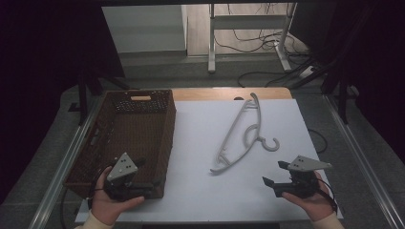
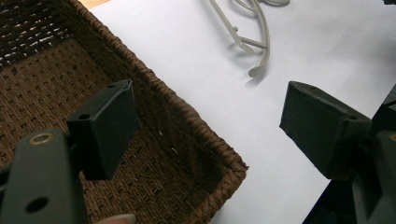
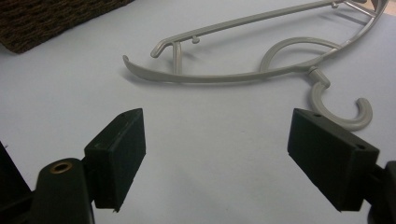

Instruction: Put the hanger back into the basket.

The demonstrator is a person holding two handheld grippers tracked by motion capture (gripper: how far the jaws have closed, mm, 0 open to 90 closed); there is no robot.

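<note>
At the near edge of the table (image 1: 200, 210): left gripper (image 1: 152, 184) held over the near right corner of the brown woven basket (image 1: 157, 114), jaws wide apart, nothing between them. Right gripper (image 1: 275, 175) near the right side, also released, empty, low above the white sheet (image 1: 200, 143). A little farther, in front of the right gripper: grey plastic hanger (image 1: 237, 131) flat on the sheet, apart from both grippers, hook toward the right. Beyond the table, a metal stand (image 1: 248, 24) and cables (image 1: 253, 45) on the floor.
</note>
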